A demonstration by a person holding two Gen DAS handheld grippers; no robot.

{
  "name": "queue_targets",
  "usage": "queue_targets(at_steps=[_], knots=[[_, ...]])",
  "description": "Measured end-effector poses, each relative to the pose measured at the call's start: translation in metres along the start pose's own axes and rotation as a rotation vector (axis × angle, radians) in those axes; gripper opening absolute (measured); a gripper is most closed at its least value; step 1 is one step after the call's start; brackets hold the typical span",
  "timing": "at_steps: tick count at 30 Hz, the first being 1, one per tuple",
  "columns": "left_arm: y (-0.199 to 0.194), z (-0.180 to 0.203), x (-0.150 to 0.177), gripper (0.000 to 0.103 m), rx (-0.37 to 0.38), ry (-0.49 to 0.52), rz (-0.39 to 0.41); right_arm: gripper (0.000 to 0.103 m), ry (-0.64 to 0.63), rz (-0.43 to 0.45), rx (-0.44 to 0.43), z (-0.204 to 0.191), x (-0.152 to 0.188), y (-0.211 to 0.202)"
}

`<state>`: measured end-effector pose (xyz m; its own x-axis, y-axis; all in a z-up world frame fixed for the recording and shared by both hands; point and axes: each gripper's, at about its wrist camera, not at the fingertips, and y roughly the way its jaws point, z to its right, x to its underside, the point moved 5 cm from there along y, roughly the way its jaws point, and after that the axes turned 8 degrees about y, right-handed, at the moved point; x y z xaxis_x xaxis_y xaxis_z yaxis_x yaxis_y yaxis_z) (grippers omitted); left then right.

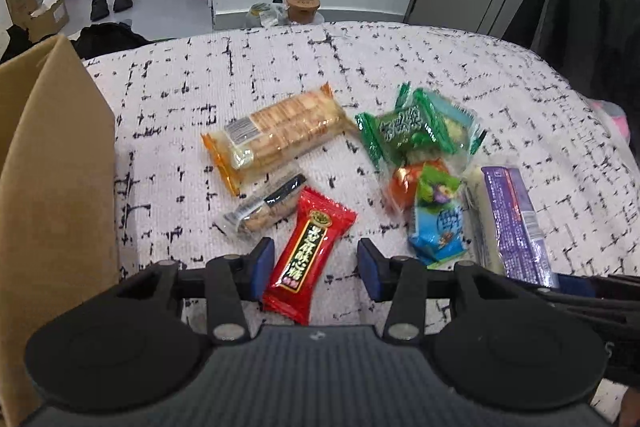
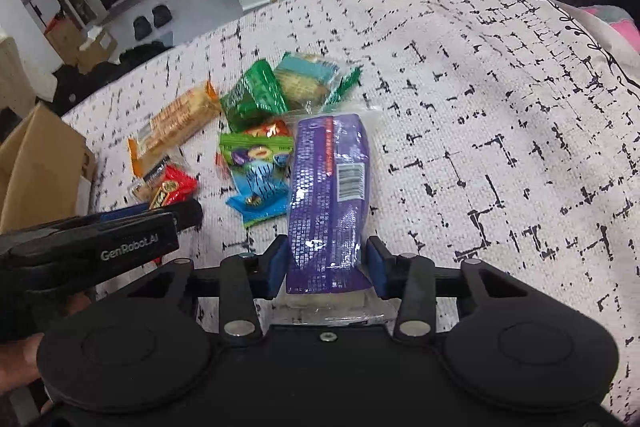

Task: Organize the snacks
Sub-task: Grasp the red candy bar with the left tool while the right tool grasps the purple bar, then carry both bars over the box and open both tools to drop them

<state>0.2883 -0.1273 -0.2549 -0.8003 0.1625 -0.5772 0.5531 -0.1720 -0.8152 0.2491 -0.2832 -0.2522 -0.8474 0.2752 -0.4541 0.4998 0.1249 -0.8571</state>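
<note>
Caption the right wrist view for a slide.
Right gripper closed on a purple plastic snack pack atop the speckled white cloth.

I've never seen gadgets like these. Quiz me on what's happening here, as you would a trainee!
1. True or false: the purple packet lies between the right gripper's fingers.
2. Which snack lies between the left gripper's fingers? A the green packet; B the red packet; C the blue packet.
3. Fill in: left of the snacks stands a brown cardboard ___.

Key: 1 true; 2 B; 3 box.
</note>
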Motion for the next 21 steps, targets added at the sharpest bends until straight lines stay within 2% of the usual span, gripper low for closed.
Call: queue_targets(at_steps=[4, 6, 10, 14, 17, 21], knots=[[-0.002, 0.003, 0.003, 0.045, 0.000, 0.004, 0.001, 0.044, -0.049, 0.010, 0.017, -0.006, 0.002, 0.004], [-0.002, 0.005, 0.005, 0.041, -0.013, 0.024, 0.000, 0.037, -0.040, 0.021, 0.016, -0.004, 0.001, 0.004], [-0.004, 0.008, 0.007, 0.019, -0.008, 0.031, -0.001, 0.034, -0.010, 0.029, -0.012, 0.000, -0.002, -0.002], [-0.012, 0.012, 0.010, 0.018, 0.007, 0.026, -0.002, 0.032, 0.014, 0.053, -0.046, 0.003, -0.004, -0.012], [-0.022, 0.015, 0.009, 0.018, 0.004, 0.046, 0.018, 0.032, 0.016, 0.079, -0.074, 0.003, -0.007, -0.022], [-0.038, 0.012, 0.000, 0.018, 0.024, 0.026, 0.046, 0.032, 0.015, 0.107, -0.097, -0.002, -0.013, -0.031]])
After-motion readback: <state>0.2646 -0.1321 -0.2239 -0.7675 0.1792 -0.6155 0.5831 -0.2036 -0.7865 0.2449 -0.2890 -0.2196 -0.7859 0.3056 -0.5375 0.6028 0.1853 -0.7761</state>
